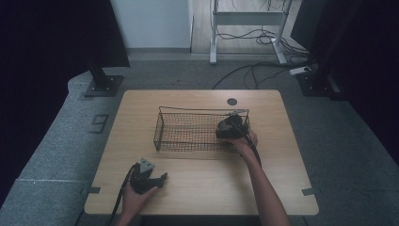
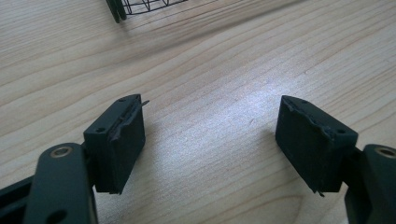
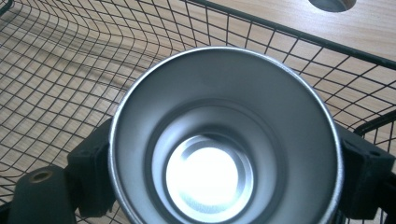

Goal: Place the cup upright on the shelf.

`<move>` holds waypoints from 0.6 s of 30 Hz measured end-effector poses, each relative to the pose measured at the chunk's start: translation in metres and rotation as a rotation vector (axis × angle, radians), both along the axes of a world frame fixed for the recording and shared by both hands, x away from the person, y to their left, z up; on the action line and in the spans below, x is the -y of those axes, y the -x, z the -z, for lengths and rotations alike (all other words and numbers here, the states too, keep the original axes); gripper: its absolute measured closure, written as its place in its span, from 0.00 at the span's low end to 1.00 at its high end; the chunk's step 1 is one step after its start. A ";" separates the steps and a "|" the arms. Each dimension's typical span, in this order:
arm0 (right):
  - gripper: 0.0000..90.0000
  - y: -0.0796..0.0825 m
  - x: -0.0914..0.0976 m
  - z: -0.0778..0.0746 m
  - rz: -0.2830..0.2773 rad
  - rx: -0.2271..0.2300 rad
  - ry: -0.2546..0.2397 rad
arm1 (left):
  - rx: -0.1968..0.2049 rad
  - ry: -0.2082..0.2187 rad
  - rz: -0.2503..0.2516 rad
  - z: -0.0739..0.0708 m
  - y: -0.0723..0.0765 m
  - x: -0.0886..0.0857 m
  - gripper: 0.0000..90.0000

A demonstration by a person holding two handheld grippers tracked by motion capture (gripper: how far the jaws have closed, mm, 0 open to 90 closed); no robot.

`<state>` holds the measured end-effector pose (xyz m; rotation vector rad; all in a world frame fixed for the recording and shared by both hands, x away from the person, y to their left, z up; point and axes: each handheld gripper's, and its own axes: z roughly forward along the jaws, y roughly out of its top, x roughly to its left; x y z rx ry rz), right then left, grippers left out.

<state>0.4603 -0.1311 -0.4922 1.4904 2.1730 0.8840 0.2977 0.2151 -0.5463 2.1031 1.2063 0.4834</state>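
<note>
A black wire basket (image 1: pixel 162 127) stands on the middle of the wooden table (image 1: pixel 273 108). My right gripper (image 1: pixel 230 126) is inside the basket at its right end, shut on a shiny metal cup (image 3: pixel 224 140). The right gripper view looks straight down into the cup's open mouth, with the basket mesh (image 3: pixel 70 70) beneath it. My left gripper (image 1: pixel 162 178) rests low over the table near the front left, pointing right. Its fingers (image 2: pixel 119 140) are spread wide with bare wood between them.
A round cable hole (image 1: pixel 232 101) sits in the table behind the basket. The basket's corner (image 2: pixel 126 7) lies ahead of the left gripper. Dark stand bases (image 1: pixel 101 84) and floor cables (image 1: pixel 263 70) lie beyond the table.
</note>
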 end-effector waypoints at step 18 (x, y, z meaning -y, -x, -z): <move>0.09 0.010 -0.001 -0.012 0.007 0.085 -0.008 | 0.000 0.000 0.000 0.000 0.000 0.000 0.27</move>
